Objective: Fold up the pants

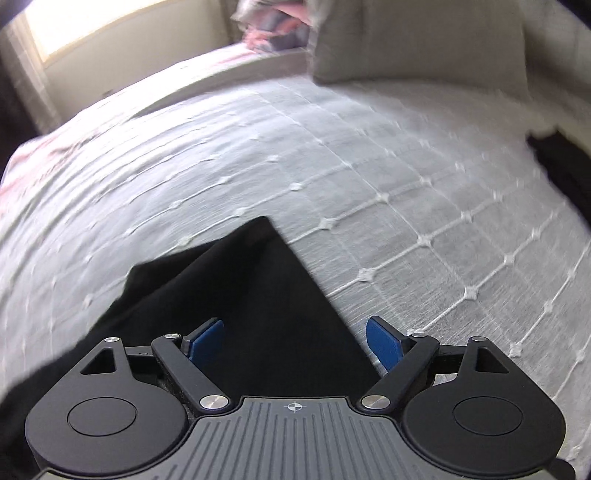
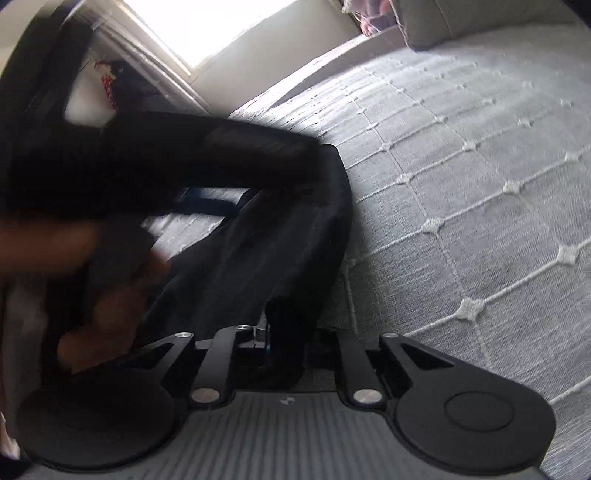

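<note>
Black pants [image 1: 258, 295] lie on a white quilted bedspread [image 1: 406, 184]. In the left wrist view my left gripper [image 1: 295, 339] is open, its blue pads [image 1: 384, 343] spread wide just above a pointed corner of the pants. In the right wrist view my right gripper [image 2: 284, 332] is shut on a bunch of the black pants [image 2: 266, 240], which hang from it and trail across the bed. The person's hand [image 2: 103, 321] and dark sleeve [image 2: 166, 158] with the left gripper fill the left of that view.
A beige pillow [image 1: 417, 40] stands at the head of the bed. Pink and purple folded clothes [image 1: 273, 29] lie by the bright window [image 1: 110, 22]. Another dark cloth [image 1: 557, 166] lies at the bed's right edge.
</note>
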A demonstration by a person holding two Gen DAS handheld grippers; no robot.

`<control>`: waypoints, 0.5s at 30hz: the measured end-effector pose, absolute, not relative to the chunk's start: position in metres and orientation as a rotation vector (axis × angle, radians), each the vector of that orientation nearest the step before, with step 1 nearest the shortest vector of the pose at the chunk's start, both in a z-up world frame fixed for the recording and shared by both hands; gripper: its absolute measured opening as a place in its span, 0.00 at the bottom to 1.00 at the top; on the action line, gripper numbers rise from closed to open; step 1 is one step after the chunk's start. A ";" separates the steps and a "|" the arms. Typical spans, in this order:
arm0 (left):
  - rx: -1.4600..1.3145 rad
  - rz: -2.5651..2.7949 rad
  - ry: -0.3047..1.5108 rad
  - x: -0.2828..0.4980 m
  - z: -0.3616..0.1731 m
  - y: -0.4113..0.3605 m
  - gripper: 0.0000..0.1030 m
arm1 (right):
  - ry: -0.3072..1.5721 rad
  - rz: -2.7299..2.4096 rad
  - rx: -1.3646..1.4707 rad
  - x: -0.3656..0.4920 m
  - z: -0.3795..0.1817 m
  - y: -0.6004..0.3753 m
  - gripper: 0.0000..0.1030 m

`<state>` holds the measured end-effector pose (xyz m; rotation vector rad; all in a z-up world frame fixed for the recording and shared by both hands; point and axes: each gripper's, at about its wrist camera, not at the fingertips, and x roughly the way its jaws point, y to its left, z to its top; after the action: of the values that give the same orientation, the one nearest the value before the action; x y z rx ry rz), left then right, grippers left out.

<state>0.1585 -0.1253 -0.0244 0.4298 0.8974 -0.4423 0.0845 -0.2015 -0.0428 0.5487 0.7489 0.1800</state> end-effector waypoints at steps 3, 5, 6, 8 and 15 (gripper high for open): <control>0.534 -0.408 0.904 0.164 -0.036 -0.145 0.83 | 0.743 0.178 0.477 0.084 -0.042 -0.196 0.31; 0.568 -0.398 0.918 0.168 -0.042 -0.150 0.83 | 0.746 0.178 0.452 0.085 -0.042 -0.196 0.31; 0.592 -0.391 0.921 0.168 -0.046 -0.152 0.83 | 0.745 0.178 0.440 0.086 -0.043 -0.195 0.31; 0.632 -0.390 0.922 0.167 -0.051 -0.154 0.82 | 0.742 0.175 0.412 0.087 -0.042 -0.193 0.31; 0.675 -0.400 0.937 0.174 -0.059 -0.154 0.59 | 0.690 0.178 0.325 0.087 -0.035 -0.180 0.31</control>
<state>0.1735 -0.1539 -0.0589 0.6747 0.9371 -0.4001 0.0871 -0.1801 -0.0348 0.3250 0.6898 0.1779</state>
